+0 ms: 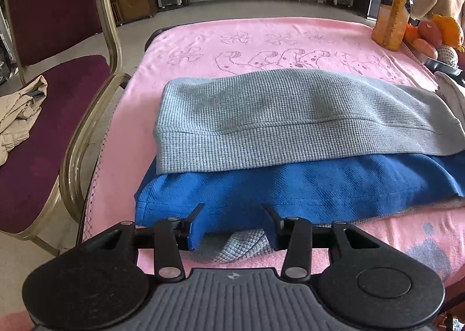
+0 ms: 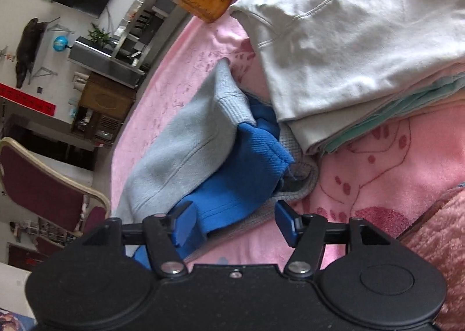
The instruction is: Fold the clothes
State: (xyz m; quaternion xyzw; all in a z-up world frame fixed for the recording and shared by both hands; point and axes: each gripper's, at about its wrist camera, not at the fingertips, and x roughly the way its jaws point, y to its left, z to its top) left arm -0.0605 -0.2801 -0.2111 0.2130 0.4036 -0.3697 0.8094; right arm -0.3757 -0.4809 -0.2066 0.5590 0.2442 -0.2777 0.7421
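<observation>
A folded garment lies on the pink blanket [image 1: 261, 40]. Its grey waffle-knit part [image 1: 290, 116] lies on top of its blue part [image 1: 290, 185]. My left gripper [image 1: 234, 225] is open at the near edge of the blue part, with blue and grey cloth between its fingers. In the right wrist view the same garment shows as a grey fold [image 2: 180, 139] over a blue ribbed cuff [image 2: 255, 153]. My right gripper [image 2: 232, 222] is open, with the garment's blue and grey edge between its fingers.
A stack of folded clothes, white on top [image 2: 348, 40], sits right of the garment. An orange juice bottle [image 1: 395, 2] and fruit [image 1: 438, 31] stand at the back right. A maroon chair [image 1: 43, 98] with beige clothing [image 1: 20, 116] stands left of the table.
</observation>
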